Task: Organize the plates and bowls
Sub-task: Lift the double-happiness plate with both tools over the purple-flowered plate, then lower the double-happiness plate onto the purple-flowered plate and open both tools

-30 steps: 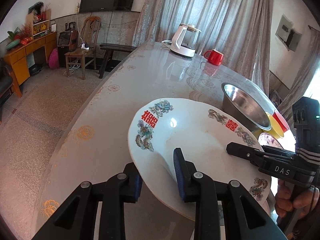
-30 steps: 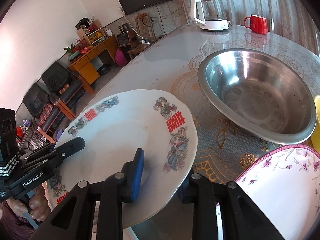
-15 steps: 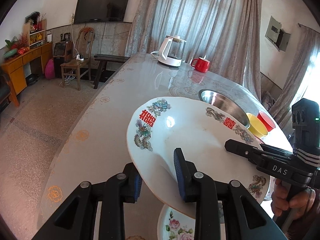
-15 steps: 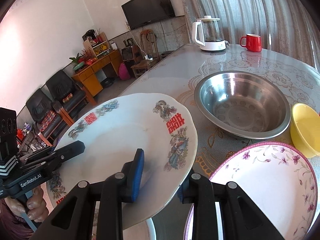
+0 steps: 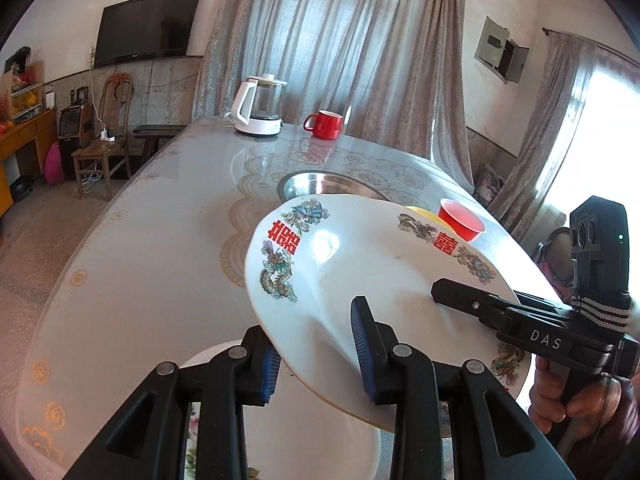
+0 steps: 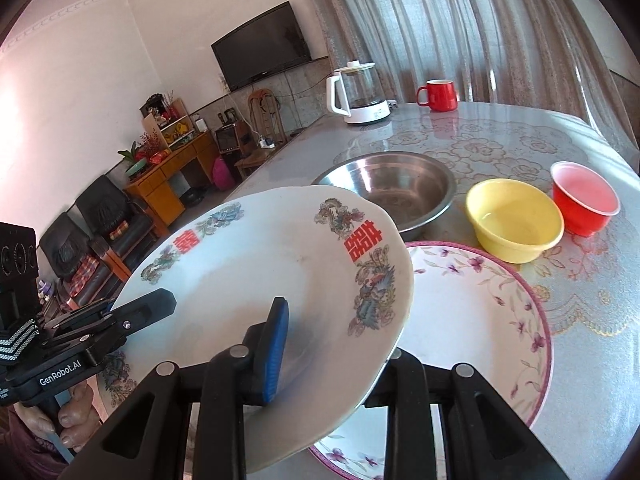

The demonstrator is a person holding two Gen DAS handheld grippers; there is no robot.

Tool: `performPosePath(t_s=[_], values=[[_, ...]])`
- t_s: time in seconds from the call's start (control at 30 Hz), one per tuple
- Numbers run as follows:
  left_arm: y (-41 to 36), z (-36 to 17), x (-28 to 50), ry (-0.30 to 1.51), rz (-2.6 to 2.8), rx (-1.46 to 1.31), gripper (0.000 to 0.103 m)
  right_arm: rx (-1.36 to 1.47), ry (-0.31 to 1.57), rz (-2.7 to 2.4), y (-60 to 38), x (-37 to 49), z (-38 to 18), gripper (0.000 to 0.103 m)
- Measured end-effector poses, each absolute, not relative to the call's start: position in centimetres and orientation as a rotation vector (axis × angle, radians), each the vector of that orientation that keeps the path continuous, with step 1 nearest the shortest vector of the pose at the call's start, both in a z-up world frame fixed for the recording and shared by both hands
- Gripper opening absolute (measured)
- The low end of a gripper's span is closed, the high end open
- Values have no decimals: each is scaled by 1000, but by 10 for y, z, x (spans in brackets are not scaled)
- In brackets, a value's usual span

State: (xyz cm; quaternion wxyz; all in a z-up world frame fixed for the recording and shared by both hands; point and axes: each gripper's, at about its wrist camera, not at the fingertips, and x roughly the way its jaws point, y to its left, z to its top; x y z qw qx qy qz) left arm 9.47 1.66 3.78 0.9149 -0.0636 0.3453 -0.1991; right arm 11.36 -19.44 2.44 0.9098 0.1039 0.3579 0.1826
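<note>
With both tools gripping opposite rims of the dragon plate (image 6: 260,280), the left tool (image 5: 316,354) loosening and the right tool (image 6: 332,354) clamped, we keep it level and lower it centred onto the floral plate (image 6: 480,312).

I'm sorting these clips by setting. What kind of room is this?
Most likely a home living and dining room: a wall-mounted TV, black armchairs along the wall, and a large table carrying an electric kettle and a red mug.
</note>
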Motion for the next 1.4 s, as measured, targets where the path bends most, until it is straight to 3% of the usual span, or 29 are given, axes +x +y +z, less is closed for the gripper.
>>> performPosePath(t_s=[0.5, 1.4], values=[[-56, 16, 83, 842, -537, -130, 34, 281, 793, 232, -271, 84, -2, 27], [-65, -9, 125, 944, -493, -156, 33, 286, 841, 165, -285, 109, -24, 31]])
